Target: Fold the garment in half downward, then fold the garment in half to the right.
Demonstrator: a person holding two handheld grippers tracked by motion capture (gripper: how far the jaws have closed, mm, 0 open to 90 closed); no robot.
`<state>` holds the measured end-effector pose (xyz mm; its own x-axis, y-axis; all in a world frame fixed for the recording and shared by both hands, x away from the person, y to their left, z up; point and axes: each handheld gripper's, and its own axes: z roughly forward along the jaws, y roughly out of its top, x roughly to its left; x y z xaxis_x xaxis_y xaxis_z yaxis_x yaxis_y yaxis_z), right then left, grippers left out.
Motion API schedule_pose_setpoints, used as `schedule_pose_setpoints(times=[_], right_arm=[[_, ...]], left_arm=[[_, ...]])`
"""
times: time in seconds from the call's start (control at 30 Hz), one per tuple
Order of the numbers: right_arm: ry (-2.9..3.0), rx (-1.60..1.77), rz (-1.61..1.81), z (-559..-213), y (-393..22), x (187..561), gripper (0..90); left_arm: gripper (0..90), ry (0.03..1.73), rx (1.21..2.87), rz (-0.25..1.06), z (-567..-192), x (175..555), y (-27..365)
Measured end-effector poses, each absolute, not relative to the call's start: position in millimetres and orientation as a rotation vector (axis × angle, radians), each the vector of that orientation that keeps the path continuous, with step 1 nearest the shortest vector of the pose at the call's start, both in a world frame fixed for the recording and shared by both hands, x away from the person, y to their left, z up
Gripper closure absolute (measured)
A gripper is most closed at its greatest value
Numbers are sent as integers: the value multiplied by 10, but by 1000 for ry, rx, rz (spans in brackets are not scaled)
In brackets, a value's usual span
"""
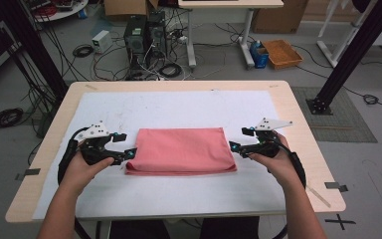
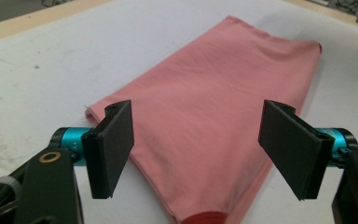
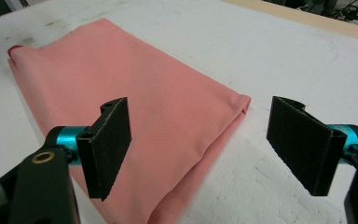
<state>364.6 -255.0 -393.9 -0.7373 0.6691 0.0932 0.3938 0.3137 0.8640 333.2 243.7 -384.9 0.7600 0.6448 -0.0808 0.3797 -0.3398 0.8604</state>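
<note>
On the white-covered surface [image 1: 179, 194] a folded pink cloth [image 1: 181, 150] is laid flat. At its ends, the left hand-held gripper [image 1: 122, 145] and right hand-held gripper [image 1: 239, 139] are held wide open; nothing is gripped.

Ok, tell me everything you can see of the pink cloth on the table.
The pink cloth is a soft, thin-looking fabric folded into a flat, layered rectangle, long side across the table. It lies on the white sheet, mid-table, smooth with faint creases. A darker red bit shows at one corner. The left gripper and right gripper flank its ends, jaws open, holding nothing.
</note>
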Motion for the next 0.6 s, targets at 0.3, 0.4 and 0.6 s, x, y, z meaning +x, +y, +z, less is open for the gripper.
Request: schedule_pose_setpoints(times=[0.3,0.4,0.6], right_arm=[[2278,931,1413,-3775,-2572,3673,217],[2291,917,1410,-3705,-2519,3718,217],[2313,882,1404,-3664,-2366,3842,217]], left_arm=[[267,880,2001,407,-3868,3227,2575],[267,920,1990,394,-3925,3141,2630],[267,951,2069,374,-4064,3056,2567]])
